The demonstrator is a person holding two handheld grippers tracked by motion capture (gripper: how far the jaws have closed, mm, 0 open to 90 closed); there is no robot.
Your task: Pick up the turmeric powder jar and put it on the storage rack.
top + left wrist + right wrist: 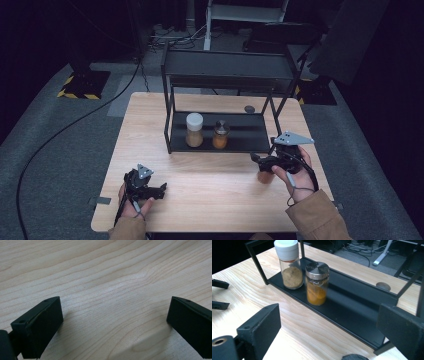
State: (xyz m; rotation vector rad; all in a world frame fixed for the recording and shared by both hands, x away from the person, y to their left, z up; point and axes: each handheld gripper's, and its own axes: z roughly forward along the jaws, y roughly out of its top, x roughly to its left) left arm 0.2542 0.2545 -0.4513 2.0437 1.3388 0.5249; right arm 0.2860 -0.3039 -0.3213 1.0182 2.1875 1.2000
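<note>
A black two-shelf rack (pixel 227 65) stands at the back of the wooden table (pixel 150 125). On its lower shelf (pixel 352 312) a white-lidded jar of tan powder (pixel 194 130) (pixel 289 267) stands beside a metal-lidded jar of orange powder (pixel 220 135) (pixel 317 283). My right gripper (pixel 257 162) (pixel 329 332) hovers open in front of the rack's right end, with nothing between its jaws. Just below it sits a small brownish thing (pixel 265 177), mostly hidden. My left gripper (pixel 162 191) (pixel 115 322) is open over bare wood at the front left.
A dark round plug (pixel 249 109) (pixel 383 286) sits in the tabletop behind the rack's right side. The left gripper's two jaw tips (pixel 220 294) poke in at the left of the right gripper view. Cables and stands lie on the grey floor (pixel 60 150) around the table.
</note>
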